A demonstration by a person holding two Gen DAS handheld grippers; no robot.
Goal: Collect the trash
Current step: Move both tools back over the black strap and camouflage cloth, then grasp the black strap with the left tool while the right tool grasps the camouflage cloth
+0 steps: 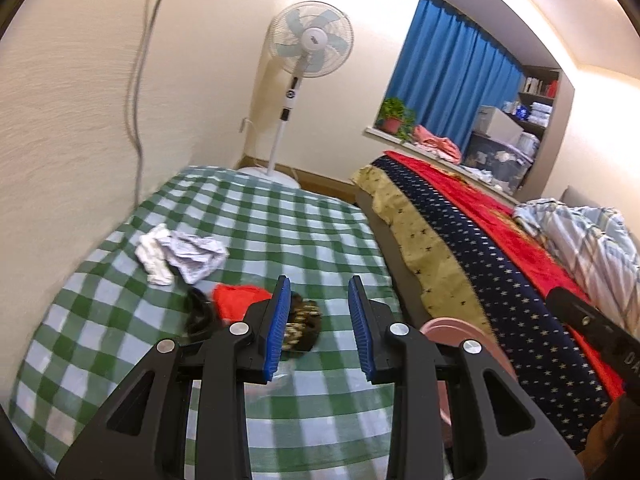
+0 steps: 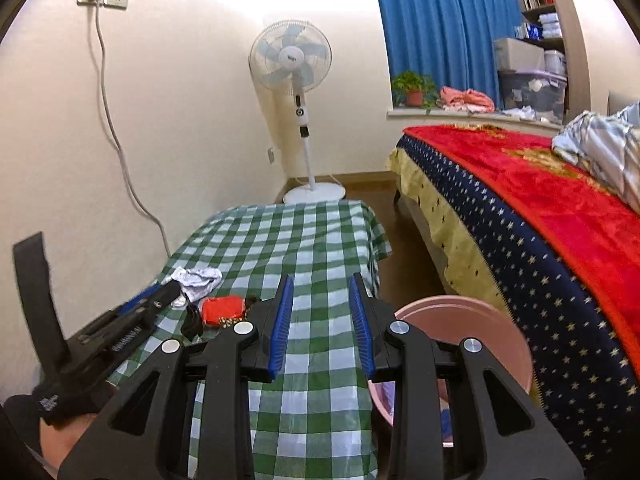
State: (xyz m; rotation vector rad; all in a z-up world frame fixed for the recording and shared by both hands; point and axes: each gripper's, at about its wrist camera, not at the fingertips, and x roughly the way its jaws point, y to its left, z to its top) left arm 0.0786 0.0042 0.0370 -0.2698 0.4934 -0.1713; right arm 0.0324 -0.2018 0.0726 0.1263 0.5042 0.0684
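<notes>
On the green checked table (image 1: 288,224) lie crumpled white paper (image 1: 180,254), a red wrapper (image 1: 236,298), a black scrap (image 1: 198,314) and a dark brown-and-gold wrapper (image 1: 304,322). My left gripper (image 1: 320,330) is open and empty, just above the dark wrapper, which sits near its left finger. My right gripper (image 2: 322,330) is open and empty over the table (image 2: 316,248), right of the red wrapper (image 2: 222,310) and white paper (image 2: 198,278). A pink bin (image 2: 472,320) stands beside the table; it also shows in the left wrist view (image 1: 452,330). The left gripper's body (image 2: 120,328) shows at left.
A bed with a red and navy starred cover (image 2: 540,216) runs along the right, close to the bin. A standing fan (image 2: 298,92) is in the far corner. A cable (image 2: 116,136) hangs from a wall socket at left. A window sill holds a plant (image 2: 414,88).
</notes>
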